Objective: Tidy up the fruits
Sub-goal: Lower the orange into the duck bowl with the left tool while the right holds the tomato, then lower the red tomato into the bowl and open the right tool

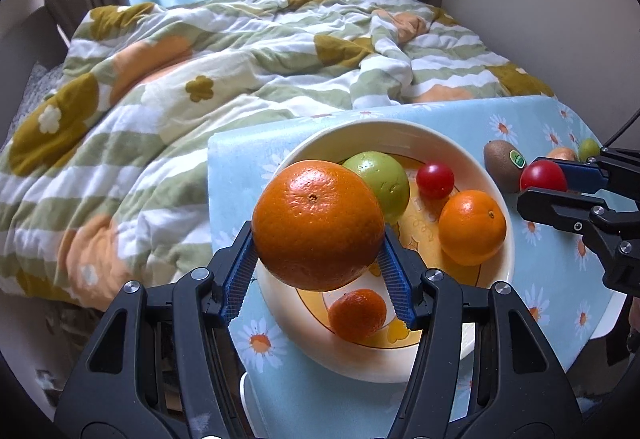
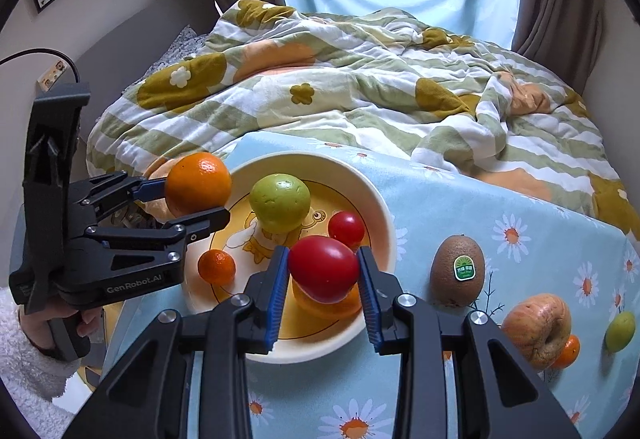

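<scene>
My left gripper (image 1: pixel 318 239) is shut on a large orange (image 1: pixel 318 225), held above the near left side of the cream bowl (image 1: pixel 400 127). My right gripper (image 2: pixel 322 253) is shut on a red tomato (image 2: pixel 324 267) over the bowl's (image 2: pixel 384 223) near right part. In the bowl lie a green fruit (image 2: pixel 280 203), a cherry tomato (image 2: pixel 346 229), a small mandarin (image 2: pixel 216 267) and an orange (image 1: pixel 472 227). On the cloth to the right of the bowl are a kiwi (image 2: pixel 458 271), a peach-coloured fruit (image 2: pixel 536 331), a small green fruit (image 2: pixel 620 331) and a small orange (image 2: pixel 568 353).
The bowl stands on a table with a blue daisy cloth (image 2: pixel 520 231), pushed against a bed with a rumpled flowered quilt (image 2: pixel 360 91). Curtains hang behind the bed. A hand in a white fluffy sleeve (image 2: pixel 28 351) holds the left gripper's handle.
</scene>
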The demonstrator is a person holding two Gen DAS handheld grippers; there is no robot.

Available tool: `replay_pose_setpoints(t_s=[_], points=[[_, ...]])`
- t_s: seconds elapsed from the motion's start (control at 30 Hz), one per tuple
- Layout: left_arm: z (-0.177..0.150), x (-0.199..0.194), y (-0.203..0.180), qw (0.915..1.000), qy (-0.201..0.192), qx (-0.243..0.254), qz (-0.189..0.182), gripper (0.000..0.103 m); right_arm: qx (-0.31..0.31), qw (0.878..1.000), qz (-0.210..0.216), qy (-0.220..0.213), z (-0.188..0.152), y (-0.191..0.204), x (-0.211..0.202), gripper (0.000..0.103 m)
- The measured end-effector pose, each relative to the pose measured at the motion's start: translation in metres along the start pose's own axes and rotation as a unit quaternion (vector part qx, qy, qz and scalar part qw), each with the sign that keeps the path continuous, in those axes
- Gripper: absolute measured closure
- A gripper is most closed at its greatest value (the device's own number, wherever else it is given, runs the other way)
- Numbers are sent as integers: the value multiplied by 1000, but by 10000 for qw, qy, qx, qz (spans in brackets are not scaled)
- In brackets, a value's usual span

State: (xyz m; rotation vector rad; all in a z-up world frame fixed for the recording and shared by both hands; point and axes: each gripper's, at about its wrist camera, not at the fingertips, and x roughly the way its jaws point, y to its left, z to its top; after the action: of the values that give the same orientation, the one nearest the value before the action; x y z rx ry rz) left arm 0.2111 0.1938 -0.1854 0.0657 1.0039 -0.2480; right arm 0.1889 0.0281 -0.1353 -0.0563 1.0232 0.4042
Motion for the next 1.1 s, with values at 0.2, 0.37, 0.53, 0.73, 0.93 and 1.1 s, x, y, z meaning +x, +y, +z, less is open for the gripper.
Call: replay_pose_setpoints(t_s=[0.2,0.37,0.53,0.73,0.93,1.1], points=[[-3,8,-3,9995,132,169,236,35,61,10000,34,66,-1,-6,5,72],[-1,-10,-4,9995,-231,106,195,0,15,10000,7,35,0,-7,5,72],[1,-19,-10,9992,-191,137,319,0,7,10000,46,49,2,-10,4,72],[-6,-33,-13,9991,-140,-38,400,0,-167,9997,154,41,7,-9,-1,72],[-17,-43,-16,9984,-91,-214,524,0,-340,9990,290,33,19,-7,2,72],[-24,-47,-15,9976,-105,-396,566,0,-526,9977,419,81,29,-6,13,72]])
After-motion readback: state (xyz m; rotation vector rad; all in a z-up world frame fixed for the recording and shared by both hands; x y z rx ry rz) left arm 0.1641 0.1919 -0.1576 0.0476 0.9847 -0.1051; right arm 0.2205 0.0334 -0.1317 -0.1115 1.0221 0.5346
